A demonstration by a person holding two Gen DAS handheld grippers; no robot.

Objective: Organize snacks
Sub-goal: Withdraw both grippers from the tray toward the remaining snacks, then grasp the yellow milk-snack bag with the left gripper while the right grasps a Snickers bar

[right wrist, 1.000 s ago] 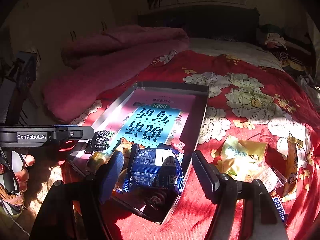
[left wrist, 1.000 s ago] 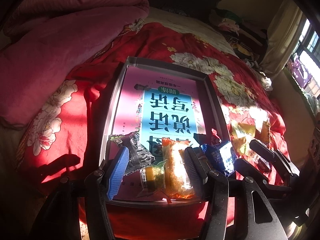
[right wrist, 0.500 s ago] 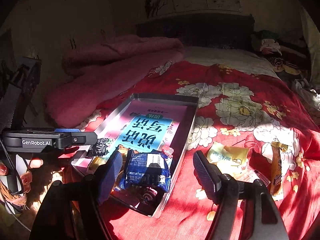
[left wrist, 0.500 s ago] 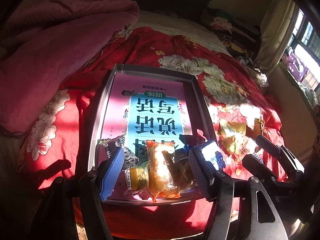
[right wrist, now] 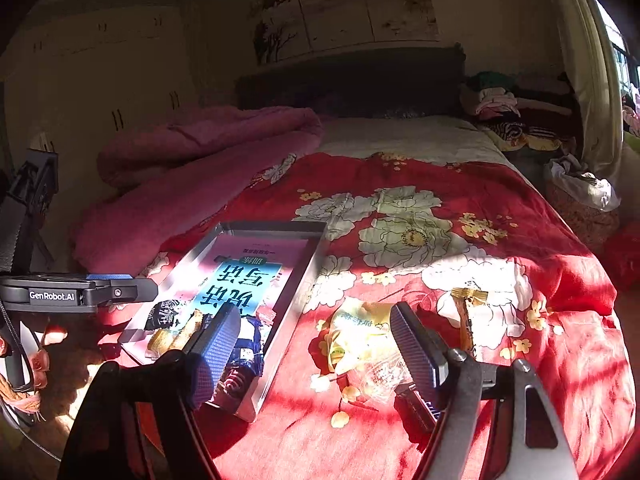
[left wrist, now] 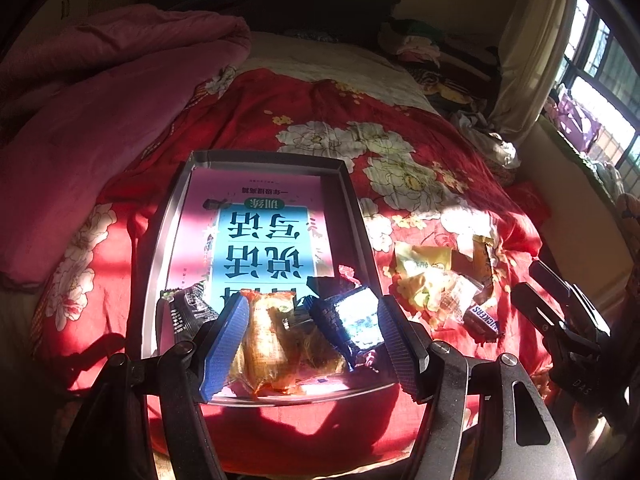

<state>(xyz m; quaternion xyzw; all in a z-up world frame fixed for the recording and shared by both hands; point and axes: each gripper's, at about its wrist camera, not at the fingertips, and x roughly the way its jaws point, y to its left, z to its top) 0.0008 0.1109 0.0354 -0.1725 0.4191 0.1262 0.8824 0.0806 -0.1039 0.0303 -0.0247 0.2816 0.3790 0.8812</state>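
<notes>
My left gripper (left wrist: 310, 334) stood half apart over the near end of the tray (left wrist: 160, 236), pads pressing nothing. My right gripper (right wrist: 316, 344) was opening, its jaws empty above the bedspread (right wrist: 500, 208), straddling the tray's right wall. The shallow grey metal tray held a glossy pink-and-blue book (left wrist: 264, 232) lying flat, and on its near end a crinkly orange packet (left wrist: 266, 340), a blue foil packet (left wrist: 352, 324) and a black wrapper (left wrist: 186, 312). Loose on the red flowered cloth right of the tray lay a yellow pouch (right wrist: 360, 324), a clear wrapper (right wrist: 380, 372), a thin brown stick pack (right wrist: 466, 320) and a dark Snickers bar (left wrist: 484, 320).
</notes>
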